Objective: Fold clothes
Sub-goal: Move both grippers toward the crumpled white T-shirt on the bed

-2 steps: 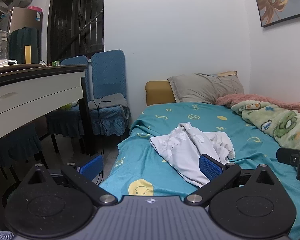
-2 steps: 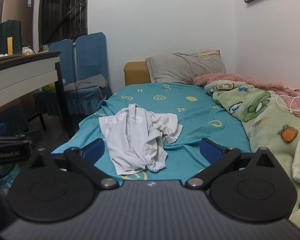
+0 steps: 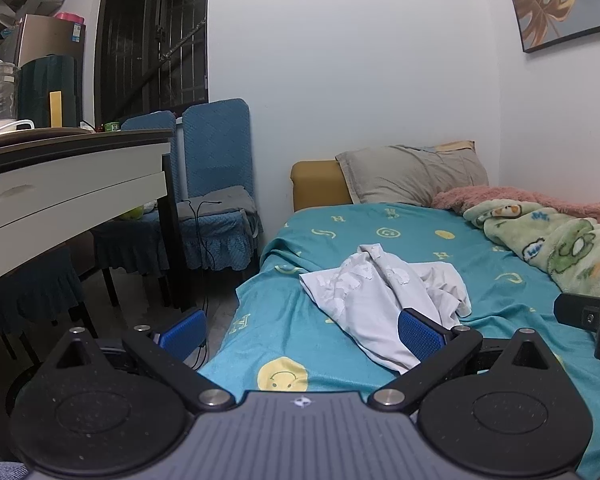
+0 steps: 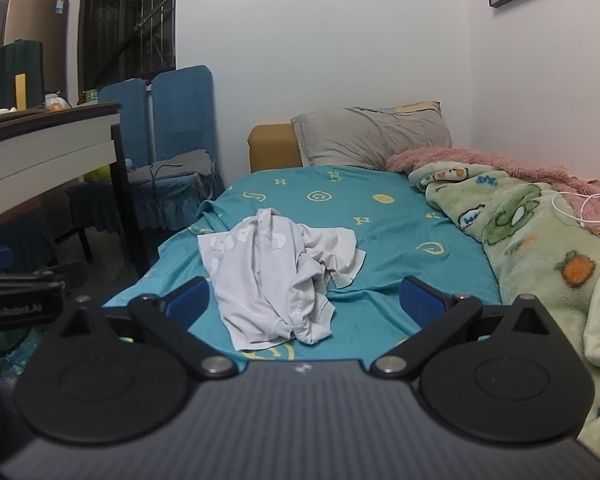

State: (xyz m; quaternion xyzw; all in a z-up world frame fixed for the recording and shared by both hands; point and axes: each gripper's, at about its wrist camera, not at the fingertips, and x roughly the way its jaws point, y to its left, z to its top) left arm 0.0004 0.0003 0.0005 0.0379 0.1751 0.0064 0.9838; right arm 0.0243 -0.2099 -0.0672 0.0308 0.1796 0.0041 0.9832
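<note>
A crumpled white garment (image 3: 380,292) lies in a heap on the teal bed sheet (image 3: 380,236); it also shows in the right wrist view (image 4: 276,276). My left gripper (image 3: 300,330) is open and empty, held near the bed's foot, with its right blue pad (image 3: 420,334) in front of the garment's near edge. My right gripper (image 4: 306,298) is open and empty, hovering just short of the garment's near end. Each gripper's body shows at the edge of the other's view.
A green cartoon blanket (image 4: 520,232) and a pink one (image 4: 480,164) lie along the bed's right side by the wall. A grey pillow (image 4: 372,136) sits at the head. A white table (image 3: 60,192) and blue chairs (image 3: 216,184) stand left of the bed.
</note>
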